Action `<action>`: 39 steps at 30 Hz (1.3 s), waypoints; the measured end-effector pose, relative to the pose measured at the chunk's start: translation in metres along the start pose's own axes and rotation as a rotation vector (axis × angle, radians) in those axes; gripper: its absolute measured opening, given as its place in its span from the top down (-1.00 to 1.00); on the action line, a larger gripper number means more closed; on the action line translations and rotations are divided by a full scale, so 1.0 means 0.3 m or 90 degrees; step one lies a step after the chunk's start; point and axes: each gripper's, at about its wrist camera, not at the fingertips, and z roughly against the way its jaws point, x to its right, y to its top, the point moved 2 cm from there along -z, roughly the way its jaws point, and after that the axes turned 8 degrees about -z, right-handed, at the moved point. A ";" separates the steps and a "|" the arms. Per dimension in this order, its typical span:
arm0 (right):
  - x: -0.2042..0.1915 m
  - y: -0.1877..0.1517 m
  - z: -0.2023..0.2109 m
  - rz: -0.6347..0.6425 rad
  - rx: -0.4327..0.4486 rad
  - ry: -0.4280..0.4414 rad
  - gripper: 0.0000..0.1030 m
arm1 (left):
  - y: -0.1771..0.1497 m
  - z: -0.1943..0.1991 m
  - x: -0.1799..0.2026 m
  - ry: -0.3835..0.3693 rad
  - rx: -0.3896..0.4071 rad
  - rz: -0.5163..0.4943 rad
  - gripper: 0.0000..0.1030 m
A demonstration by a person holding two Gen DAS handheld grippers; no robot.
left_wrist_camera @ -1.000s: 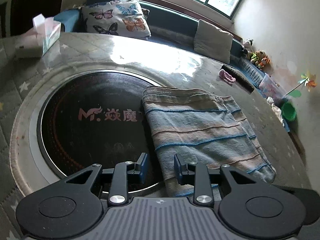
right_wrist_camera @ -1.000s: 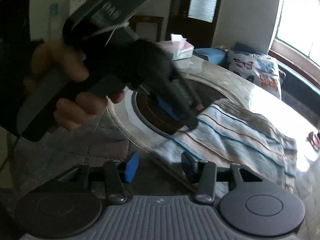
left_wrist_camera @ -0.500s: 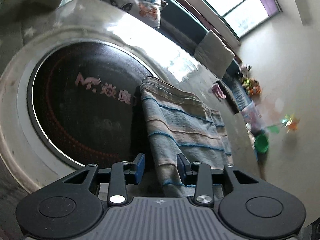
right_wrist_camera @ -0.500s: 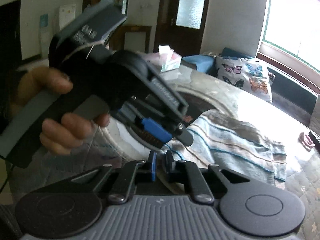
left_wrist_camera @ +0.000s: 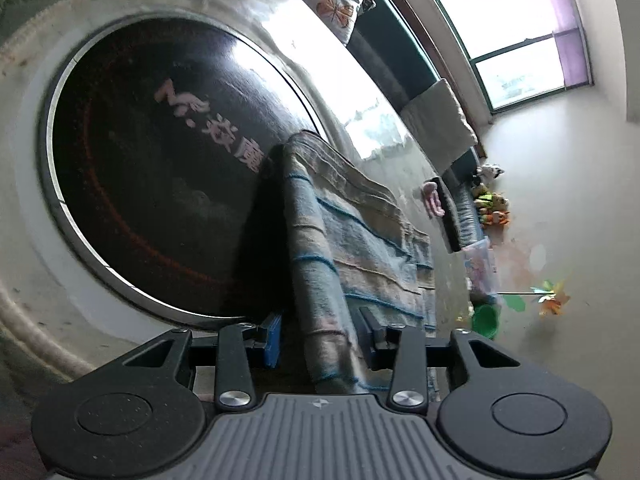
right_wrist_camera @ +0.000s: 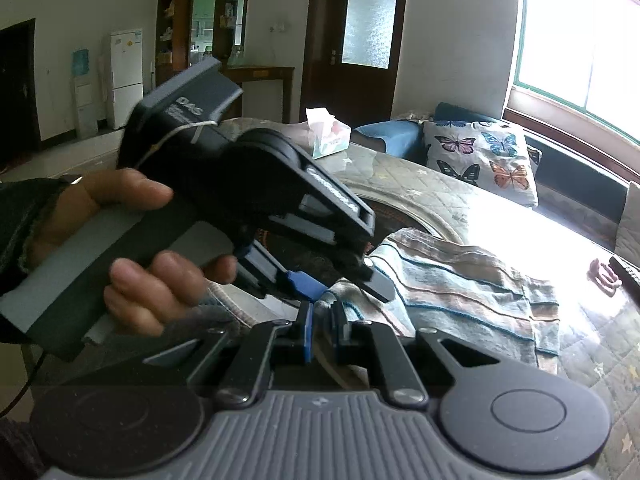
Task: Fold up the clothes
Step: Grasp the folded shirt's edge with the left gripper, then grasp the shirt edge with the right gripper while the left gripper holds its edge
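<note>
1 striped cloth, 2 grippers, 1 butterfly pillow, 1 tissue box.

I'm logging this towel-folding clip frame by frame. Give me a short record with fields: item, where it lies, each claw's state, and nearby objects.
item: striped towel
where: on the quilted table, partly over the round dark glass plate
right claw: shut on the towel's near edge
left claw: jaws opening, towel edge between them, pads not pressing
left hand: holds the left claw's handle
nearby: tissue box, butterfly pillow
</note>
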 end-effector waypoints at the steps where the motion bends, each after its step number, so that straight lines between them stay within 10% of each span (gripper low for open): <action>1: 0.001 -0.002 0.000 0.000 0.000 0.001 0.85 | 0.001 -0.010 0.000 -0.010 -0.001 0.004 0.25; 8: 0.018 -0.016 0.017 -0.016 0.000 0.011 0.76 | 0.006 -0.037 0.009 -0.020 0.001 -0.026 0.80; 15: 0.113 -0.001 0.064 -0.089 0.015 0.011 0.56 | 0.001 -0.033 0.017 -0.009 0.006 -0.064 0.82; 28: 0.522 -0.003 -0.052 -0.269 0.005 -0.163 0.23 | 0.001 -0.022 0.023 0.007 0.011 -0.111 0.82; 39: 0.622 -0.088 -0.102 -0.376 0.010 -0.151 0.00 | 0.006 -0.026 0.016 0.017 0.002 -0.131 0.82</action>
